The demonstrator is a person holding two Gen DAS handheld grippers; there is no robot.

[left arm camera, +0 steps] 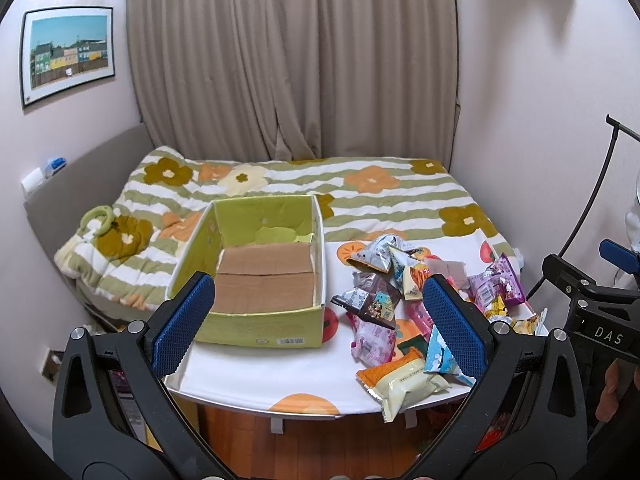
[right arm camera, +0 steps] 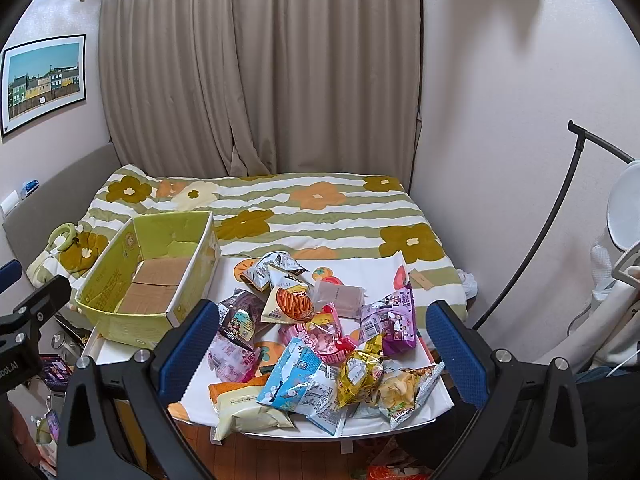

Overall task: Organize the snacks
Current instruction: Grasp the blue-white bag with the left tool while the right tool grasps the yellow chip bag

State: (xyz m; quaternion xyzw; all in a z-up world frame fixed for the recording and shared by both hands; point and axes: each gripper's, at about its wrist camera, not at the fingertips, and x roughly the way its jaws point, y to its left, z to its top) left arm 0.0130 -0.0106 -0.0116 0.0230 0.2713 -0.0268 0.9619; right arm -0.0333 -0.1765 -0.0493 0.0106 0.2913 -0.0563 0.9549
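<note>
White table (right arm camera: 120, 354) by bed (right arm camera: 340, 216) bears box (right arm camera: 120, 320), snacks (right arm camera: 320, 344); both grippers' fingers (left arm camera: 182, 328) spread.

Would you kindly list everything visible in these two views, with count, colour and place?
box: one, green outside, brown cardboard floor, empty, on the table's left
snack packets: a loose pile, too overlapped to count; purple, pink, blue, yellow, orange, cream; table's right
table: one, white cloth with orange prints, foreground
bed: one, green-striped flowered cover, behind the table
curtain: beige, closed, back wall
picture: one, framed, left wall
ring: one, pale green, on the bed's left
lamp: one, white, black stand, far right
left gripper: open, empty
right gripper: open, empty
</note>
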